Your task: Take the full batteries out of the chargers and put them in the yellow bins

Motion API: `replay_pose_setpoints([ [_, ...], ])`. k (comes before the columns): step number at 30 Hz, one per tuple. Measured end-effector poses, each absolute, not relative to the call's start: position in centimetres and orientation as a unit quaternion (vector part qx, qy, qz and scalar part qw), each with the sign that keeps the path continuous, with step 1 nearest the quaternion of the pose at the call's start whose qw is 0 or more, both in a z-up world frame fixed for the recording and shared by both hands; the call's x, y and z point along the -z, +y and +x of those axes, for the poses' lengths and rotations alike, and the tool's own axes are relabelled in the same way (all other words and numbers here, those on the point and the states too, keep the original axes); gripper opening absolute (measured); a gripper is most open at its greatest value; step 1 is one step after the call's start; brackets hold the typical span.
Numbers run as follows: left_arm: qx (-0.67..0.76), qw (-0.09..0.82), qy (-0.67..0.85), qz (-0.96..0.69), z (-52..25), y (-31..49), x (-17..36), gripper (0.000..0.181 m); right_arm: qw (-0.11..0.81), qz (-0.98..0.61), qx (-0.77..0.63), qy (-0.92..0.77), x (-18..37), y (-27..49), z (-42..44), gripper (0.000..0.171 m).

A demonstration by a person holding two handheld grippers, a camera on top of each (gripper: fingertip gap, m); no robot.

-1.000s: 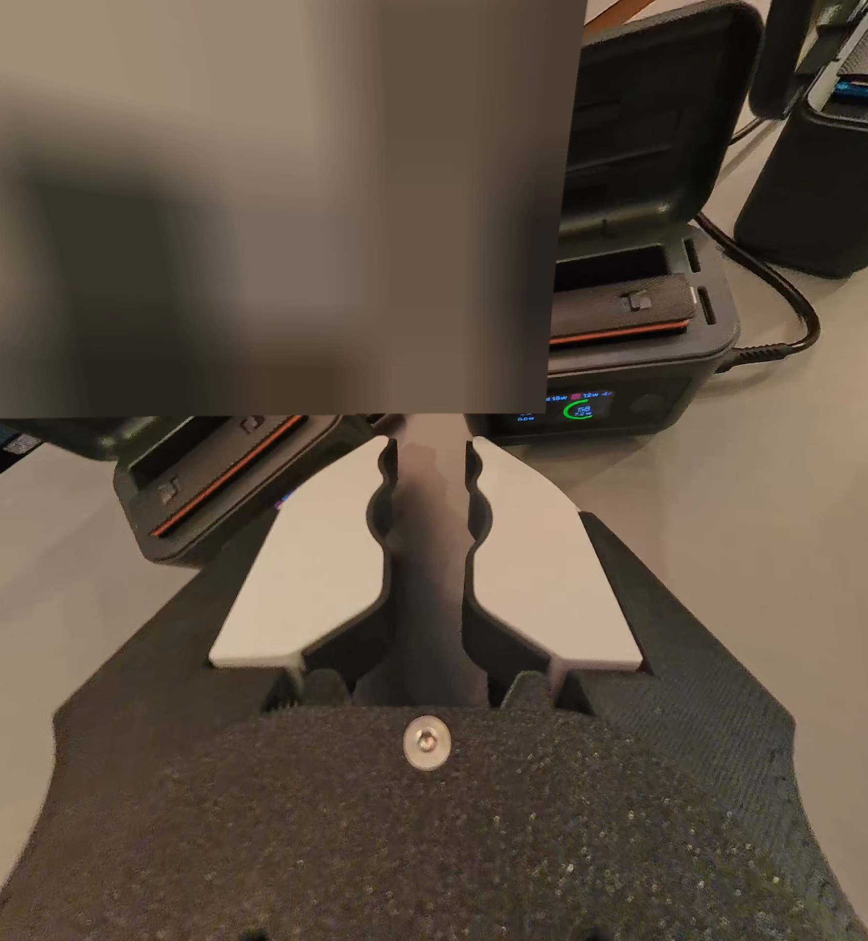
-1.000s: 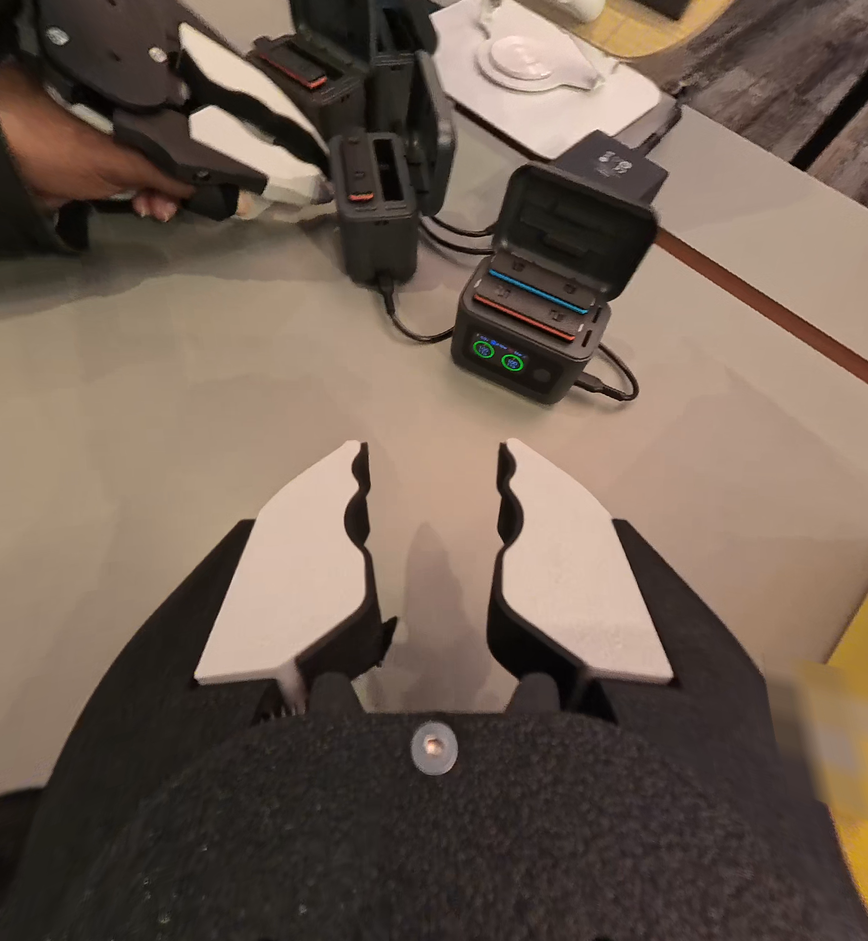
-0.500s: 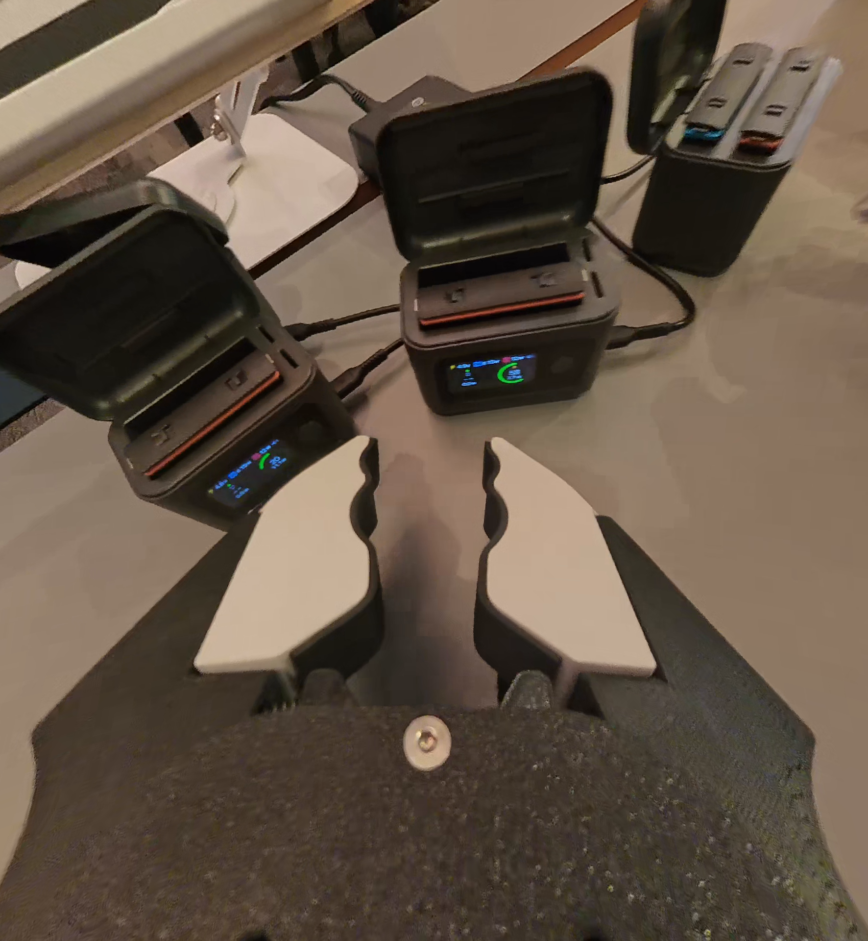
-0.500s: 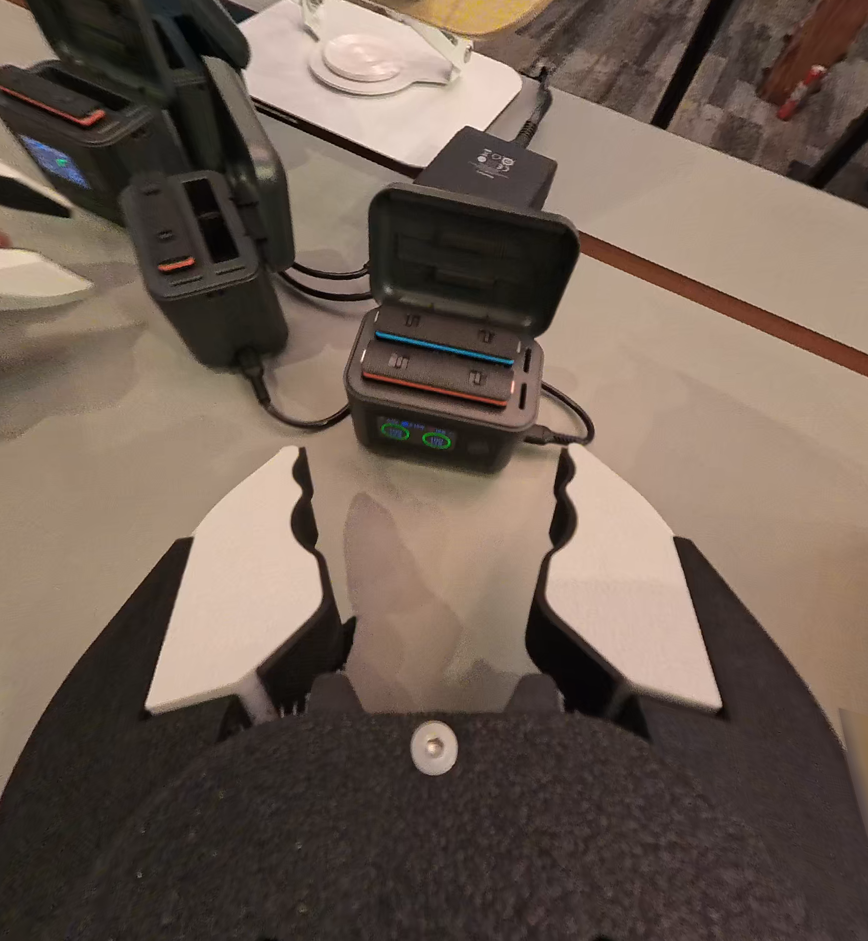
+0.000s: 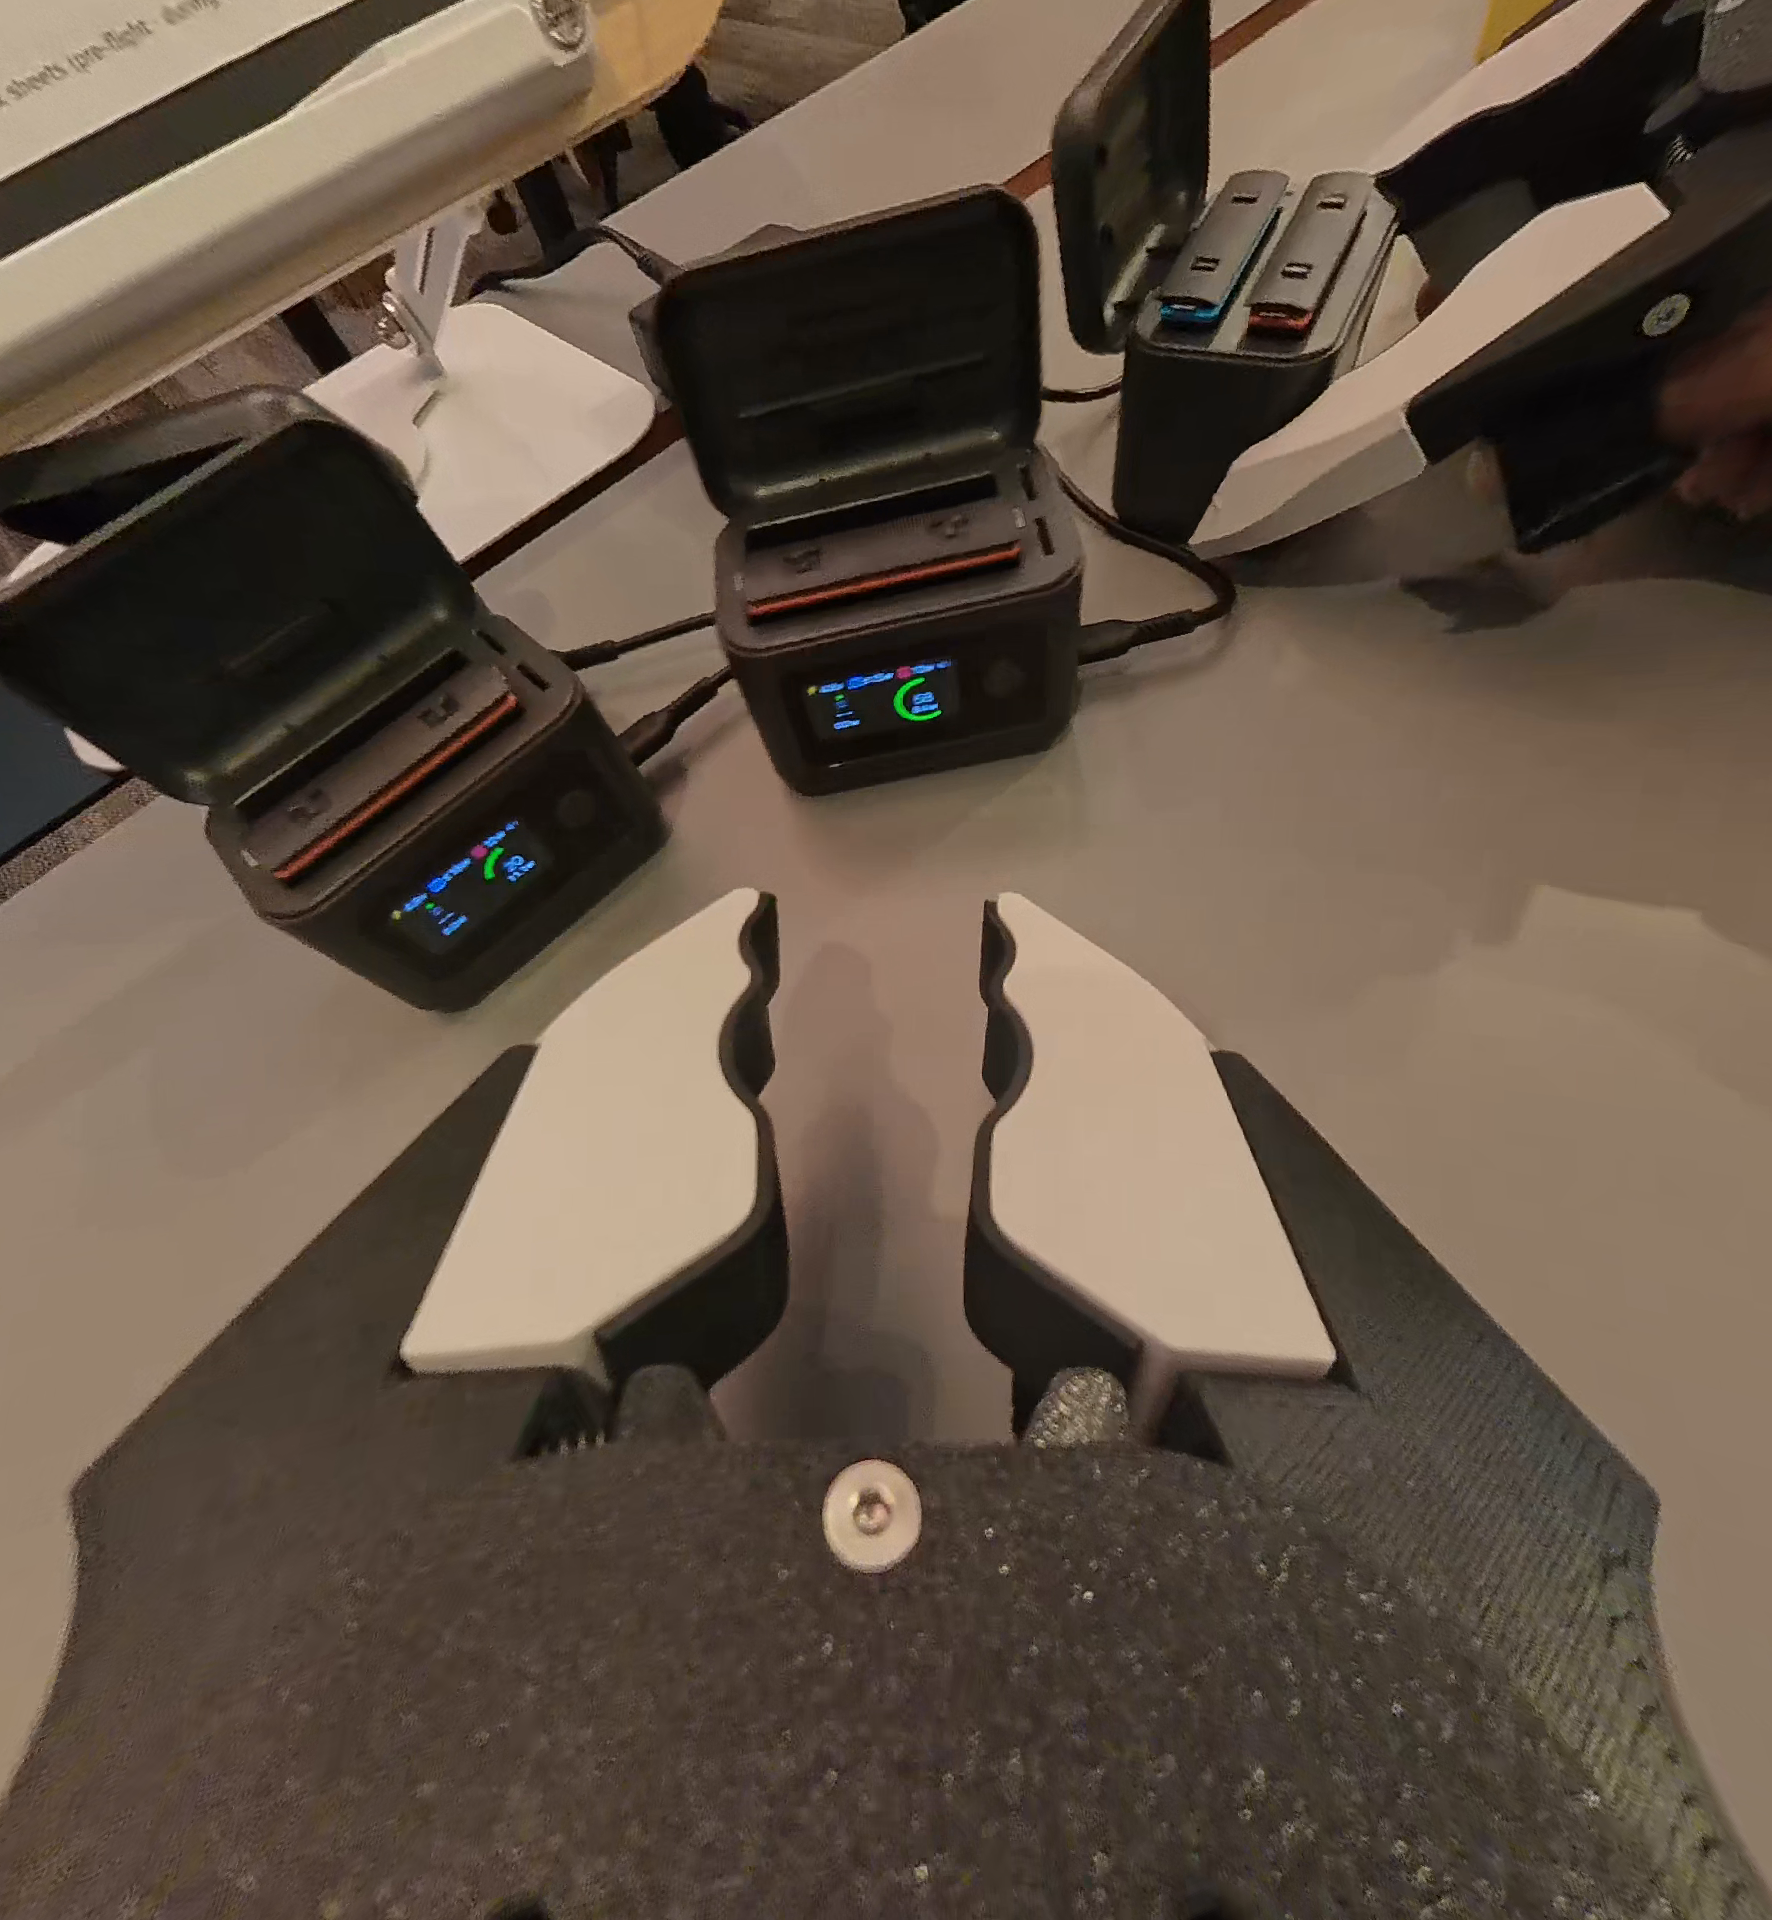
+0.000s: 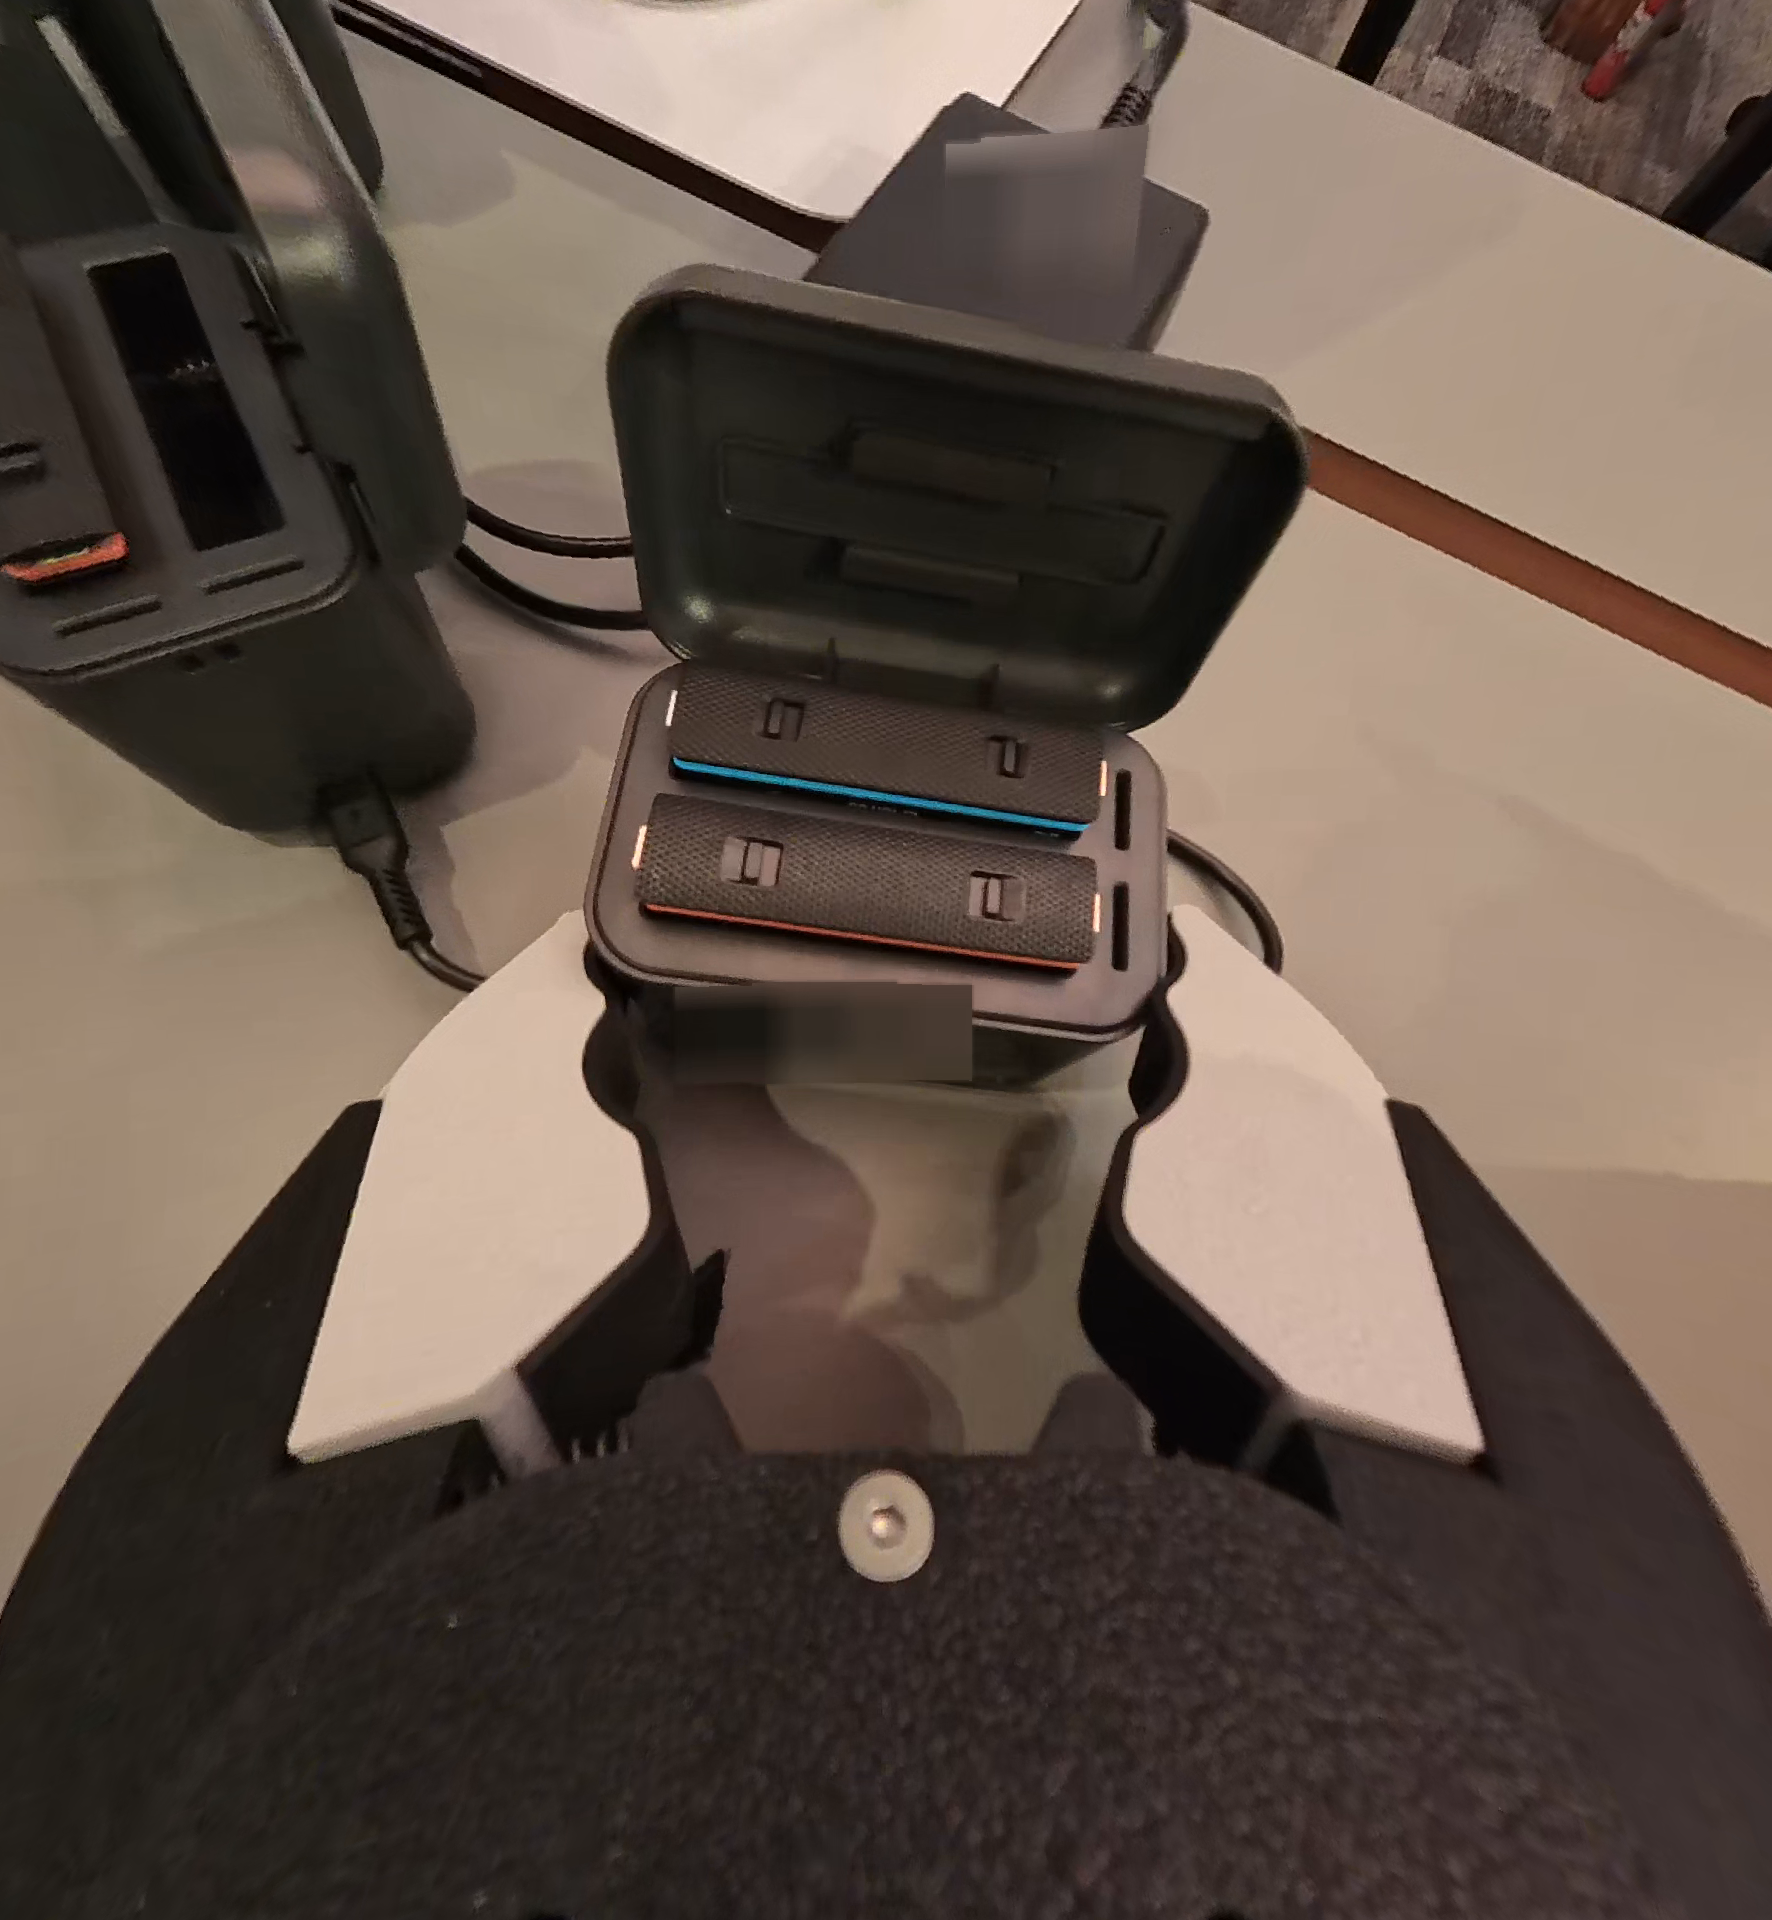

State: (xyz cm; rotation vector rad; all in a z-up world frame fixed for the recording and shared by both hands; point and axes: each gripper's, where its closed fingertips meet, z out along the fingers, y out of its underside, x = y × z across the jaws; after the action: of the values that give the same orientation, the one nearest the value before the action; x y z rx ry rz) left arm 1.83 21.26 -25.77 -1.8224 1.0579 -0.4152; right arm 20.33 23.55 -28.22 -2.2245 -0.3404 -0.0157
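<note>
Right gripper (image 6: 882,997) has advanced, spread wide, straddling the charger (image 6: 877,997); left gripper (image 5: 871,925) empty, parted.

- An office or meeting room, by the look of it — a long pale grey table (image 5: 1381,935) with a brown edge strip (image 6: 1588,582).
- Grey patterned carpet (image 6: 1484,62) at one o'clock in the right wrist view.
- Dark furniture legs (image 6: 1755,135) there too.
- Open-lidded chargers (image 5: 903,665) cabled on the tabletop — a desk charging station.
</note>
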Motion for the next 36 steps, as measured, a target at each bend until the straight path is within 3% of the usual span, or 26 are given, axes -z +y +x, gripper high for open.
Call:
replay_pose_setpoints([
  [6, 0.16, 0.476, 0.447, -0.74, 2.1, 20.9, 26.0, 0.037, 0.434, -0.888, -0.012, -0.15, 28.1, 23.1, 17.2, 0.091],
  [9, 0.161, 0.476, 0.447, -0.74, 2.1, 20.9, 26.0, 0.036, 0.437, -0.885, -0.02, -0.159, 28.0, 22.8, 15.2, 0.079],
  [11, 0.162, 0.476, 0.448, -0.739, 2.1, 20.8, 25.9, 0.036, 0.443, -0.88, -0.014, -0.169, 28.0, 22.7, 14.1, 0.061],
  [15, 0.162, 0.476, 0.447, -0.74, 2.0, 20.9, 25.9, 0.037, 0.437, -0.882, -0.019, -0.176, 28.4, 22.9, 12.1, 0.076],
  [22, 0.162, 0.475, 0.448, -0.74, 2.0, 20.8, 26.0, 0.036, 0.44, -0.879, -0.032, -0.18, 28.2, 23.2, 12.1, 0.072],
  [25, 0.162, 0.474, 0.447, -0.741, 1.9, 20.9, 26.1, 0.036, 0.446, -0.874, -0.03, -0.189, 28.1, 24.0, 12.9, 0.089],
  [28, 0.163, 0.472, 0.448, -0.741, 1.9, 20.8, 26.2, 0.036, 0.449, -0.856, -0.072, -0.244, 27.8, 24.5, 12.1, 0.093],
  [36, 0.169, 0.47, 0.451, -0.74, 2.0, 20.7, 26.4, 0.035, 0.414, -0.814, -0.198, -0.356, 27.6, 24.5, 11.4, 0.062],
])
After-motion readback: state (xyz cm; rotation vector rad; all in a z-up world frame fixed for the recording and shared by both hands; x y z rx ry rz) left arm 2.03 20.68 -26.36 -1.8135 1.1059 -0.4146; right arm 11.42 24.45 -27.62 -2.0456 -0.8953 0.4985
